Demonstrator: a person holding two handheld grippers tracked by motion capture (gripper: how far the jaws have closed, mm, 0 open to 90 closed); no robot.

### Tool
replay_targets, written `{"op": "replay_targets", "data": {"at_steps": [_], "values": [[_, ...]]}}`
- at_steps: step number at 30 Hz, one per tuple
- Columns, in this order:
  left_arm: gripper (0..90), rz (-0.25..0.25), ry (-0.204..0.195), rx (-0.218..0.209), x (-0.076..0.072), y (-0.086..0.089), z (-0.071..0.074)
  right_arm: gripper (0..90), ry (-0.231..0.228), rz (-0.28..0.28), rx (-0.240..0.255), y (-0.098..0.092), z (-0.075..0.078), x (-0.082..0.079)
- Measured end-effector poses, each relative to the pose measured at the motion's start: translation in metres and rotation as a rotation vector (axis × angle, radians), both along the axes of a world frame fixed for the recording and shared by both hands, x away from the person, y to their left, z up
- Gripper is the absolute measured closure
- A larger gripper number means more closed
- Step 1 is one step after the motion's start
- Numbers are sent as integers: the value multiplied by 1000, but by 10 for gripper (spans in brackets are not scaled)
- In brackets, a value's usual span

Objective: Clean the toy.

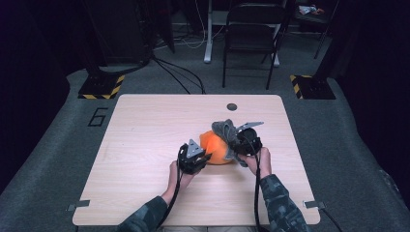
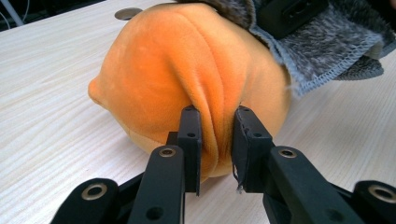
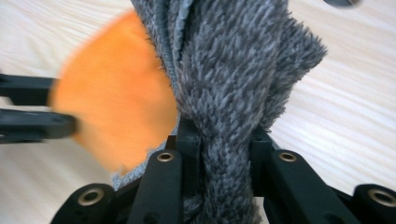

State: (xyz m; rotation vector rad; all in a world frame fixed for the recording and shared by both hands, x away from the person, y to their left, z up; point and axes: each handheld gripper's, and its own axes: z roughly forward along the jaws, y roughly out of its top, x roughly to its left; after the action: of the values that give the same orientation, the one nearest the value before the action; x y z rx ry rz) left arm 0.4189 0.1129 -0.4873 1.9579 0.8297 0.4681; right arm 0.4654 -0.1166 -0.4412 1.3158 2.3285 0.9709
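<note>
An orange plush toy (image 1: 216,147) lies near the middle of the light wooden table (image 1: 145,140). A grey fuzzy cloth (image 1: 227,130) drapes over its right side. My left gripper (image 1: 200,159) sits at the toy's left front, shut on a pinched fold of the orange plush (image 2: 216,140). My right gripper (image 1: 240,145) is at the toy's right, shut on a bunched part of the grey cloth (image 3: 226,154). In the right gripper view the orange plush (image 3: 121,107) shows blurred at left, with the left gripper's black jaws reaching in from the left edge.
A round dark cable hole (image 1: 231,107) sits in the table's far edge. Beyond the table stand a black folding chair (image 1: 251,34) and two floor bases with yellow-black stripes (image 1: 101,87). Cables run across the grey floor.
</note>
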Motion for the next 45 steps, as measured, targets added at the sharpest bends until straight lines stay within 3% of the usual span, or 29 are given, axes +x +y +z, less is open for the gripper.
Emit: {"op": "replay_targets", "data": {"at_steps": [6, 8, 11, 14, 16, 19, 21, 22, 25, 28, 30, 32, 34, 36, 38, 43, 45], "values": [[739, -6, -5, -2, 1, 1, 0, 738, 54, -59, 4, -18, -14, 9], [738, 1, -1, -10, 1, 1, -1, 739, 62, -85, -29, -22, -20, 12], [737, -2, 0, -8, 2, 3, -1, 738, 126, -117, -13, -33, -33, 17], [737, 5, -3, -16, 2, 3, -1, 741, 139, -126, -21, -39, -36, 19], [736, 4, -3, -17, 2, 3, -1, 742, 121, -133, -10, -42, -29, 19], [733, 9, -1, -21, 2, 4, -1, 742, 47, -121, 46, -40, -7, 14], [730, 8, -1, -19, 2, 4, -1, 741, -9, -74, 80, -34, 12, 6], [728, 9, -3, -20, 2, 3, -1, 741, -17, -58, 125, -28, 21, 1], [719, 12, -1, -28, 2, 3, -2, 740, -50, 18, 185, -12, 37, -9], [700, 12, -2, -19, 3, 5, -1, 738, -28, 55, 143, 4, 30, -9], [660, 18, -3, -23, 2, 5, 0, 737, -15, 42, 58, 10, 16, -5], [590, 16, -15, -4, 1, 6, 2, 737, 6, 33, 53, 9, 4, -3], [515, 30, -30, 13, -1, 5, 4, 737, -1, 29, 54, 7, 2, -1], [440, 34, -22, 37, -2, 5, 3, 737, 5, 18, 53, 7, 2, -1], [428, 35, -10, 52, -1, 4, -2, 736, 12, 20, 57, 7, 2, 0], [634, 30, -15, 61, -2, 1, -6, 735, -9, 37, 34, 7, 1, -1], [693, 34, -23, 55, -1, 0, -7, 735, 1, 17, 46, 8, 3, -2]]}}
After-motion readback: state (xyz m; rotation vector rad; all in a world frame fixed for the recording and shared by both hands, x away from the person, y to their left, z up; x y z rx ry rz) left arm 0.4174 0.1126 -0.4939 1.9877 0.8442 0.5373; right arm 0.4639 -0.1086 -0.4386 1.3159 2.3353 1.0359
